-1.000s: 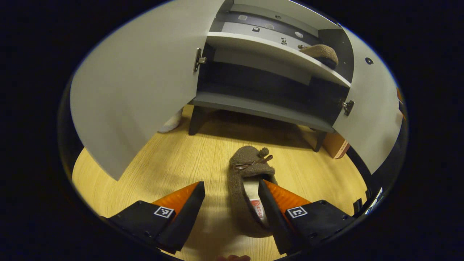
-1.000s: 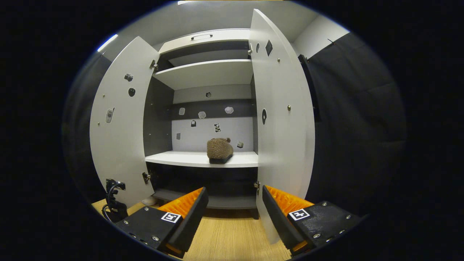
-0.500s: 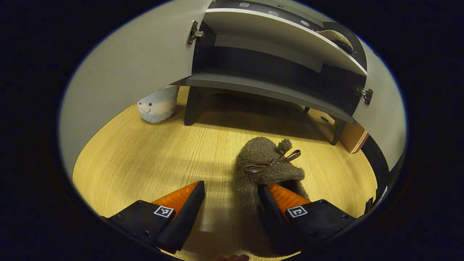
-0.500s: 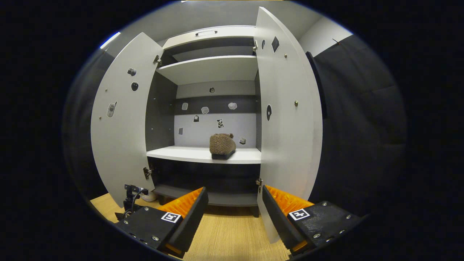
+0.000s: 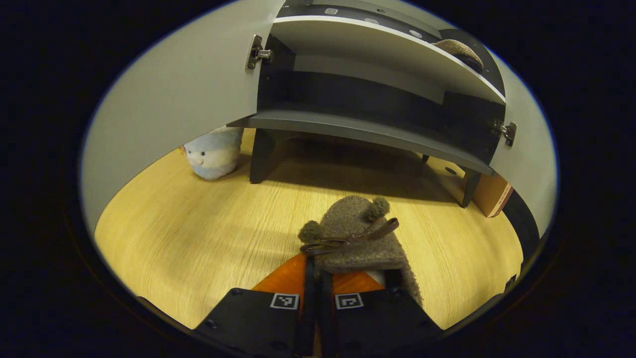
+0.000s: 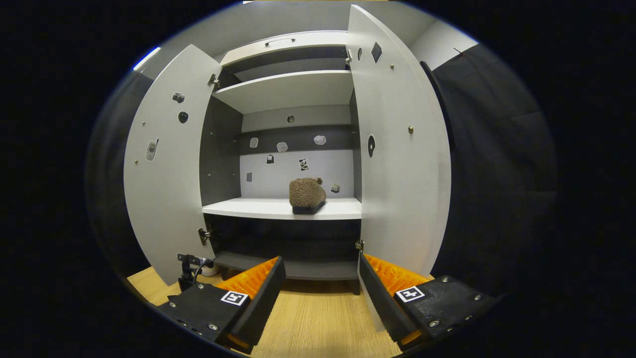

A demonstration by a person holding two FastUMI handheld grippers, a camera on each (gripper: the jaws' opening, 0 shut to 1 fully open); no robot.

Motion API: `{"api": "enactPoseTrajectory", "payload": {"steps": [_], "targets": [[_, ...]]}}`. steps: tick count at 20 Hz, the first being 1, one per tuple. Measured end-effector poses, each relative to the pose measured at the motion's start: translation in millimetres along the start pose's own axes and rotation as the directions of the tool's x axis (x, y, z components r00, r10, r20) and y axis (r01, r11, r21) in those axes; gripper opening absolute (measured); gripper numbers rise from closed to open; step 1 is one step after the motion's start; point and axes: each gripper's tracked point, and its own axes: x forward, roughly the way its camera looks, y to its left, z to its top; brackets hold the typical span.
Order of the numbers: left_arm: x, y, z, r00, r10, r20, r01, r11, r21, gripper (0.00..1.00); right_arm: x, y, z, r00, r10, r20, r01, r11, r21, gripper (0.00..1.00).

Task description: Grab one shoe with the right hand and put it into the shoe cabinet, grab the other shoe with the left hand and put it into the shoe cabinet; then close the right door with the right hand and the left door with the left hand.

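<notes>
left gripper point(image 5: 318, 278) fingers clamp the unbranded shoe point(image 5: 355, 233).

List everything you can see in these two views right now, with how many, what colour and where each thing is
Shoes: two, brown and fuzzy; one on the floor in the left gripper's grip, one on the cabinet's middle shelf.
Shoe cabinet: one, white shelves with dark grey inner walls, standing on dark legs.
Cabinet doors: two, white, both open; left door, right door.
Stickers: several, small, on the back wall and inside the doors.
Plush toy: one, pale blue and white, on the floor by the cabinet's leg.
Box: one, brownish orange, on the floor beside the cabinet.
Floor: light wood.
Left gripper: closed on the floor shoe's edge.
Right gripper: open, facing the cabinet.
</notes>
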Motion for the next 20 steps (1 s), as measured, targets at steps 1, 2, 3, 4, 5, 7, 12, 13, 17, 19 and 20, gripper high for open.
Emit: {"api": "enactPoseTrajectory", "payload": {"steps": [1, 2, 3, 4, 5, 7, 12, 13, 17, 19, 20], "targets": [[-4.2, 0.8, 1.7, 1.000, 0.002, -0.001, -0.002, 1.000, -0.017, 0.13, -0.6, 0.2, 0.1, 1.000, 0.003, 0.001, -0.003, 1.000, 0.000, 0.92], [-15.6, 0.1, 9.0, 1.000, 0.008, 0.016, -0.008, 1.000, -0.023, 0.10, -0.7, 0.6, 0.5, 1.000, 0.004, 0.002, -0.004, 1.000, -0.003, 0.92], [-29.6, 1.2, 19.2, 0.999, 0.019, 0.048, -0.018, 1.000, -0.022, 0.10, -1.8, 0.3, 0.9, 1.000, 0.004, 0.006, -0.004, 1.000, -0.006, 0.92], [-48.8, 0.7, 35.2, 0.996, 0.026, 0.083, -0.024, 0.999, -0.026, 0.10, -1.8, -0.1, 1.9, 1.000, 0.003, 0.009, -0.003, 1.000, -0.009, 0.92], [-66.7, -1.9, 50.8, 0.993, 0.019, 0.113, -0.016, 0.999, -0.036, 0.10, -2.6, -1.0, 2.6, 1.000, 0.002, 0.013, -0.001, 1.000, -0.011, 0.92], [-105.8, -11.7, 85.3, 0.985, -0.006, 0.175, 0.015, 0.998, -0.053, 0.10, -3.2, -0.3, 5.0, 1.000, 0.004, 0.019, -0.004, 1.000, -0.010, 0.92], [-187.3, -34.4, 212.4, 0.929, -0.037, 0.369, 0.054, 0.998, -0.036, 0.09, -4.3, 3.2, 6.1, 1.000, 0.019, 0.023, -0.019, 1.000, -0.002, 0.92], [-197.9, -38.3, 239.4, 0.915, -0.038, 0.402, 0.050, 0.999, -0.020, 0.09, -4.9, 4.2, 6.4, 0.999, 0.023, 0.023, -0.023, 1.000, 0.000, 0.92], [-202.8, -60.3, 319.0, 0.890, -0.080, 0.448, 0.098, 0.995, -0.016, 0.09, -12.1, 5.7, 11.6, 0.999, 0.029, 0.034, -0.030, 1.000, 0.006, 0.92], [-191.8, -64.8, 348.2, 0.878, -0.067, 0.474, 0.074, 0.997, 0.004, 0.09, -15.7, 1.9, 15.6, 0.999, 0.015, 0.038, -0.015, 1.000, 0.003, 0.92], [-184.8, -68.0, 358.5, 0.876, -0.066, 0.479, 0.063, 0.998, 0.023, 0.09, -17.7, -0.4, 17.8, 0.999, 0.006, 0.039, -0.006, 1.000, 0.001, 0.92]]}}
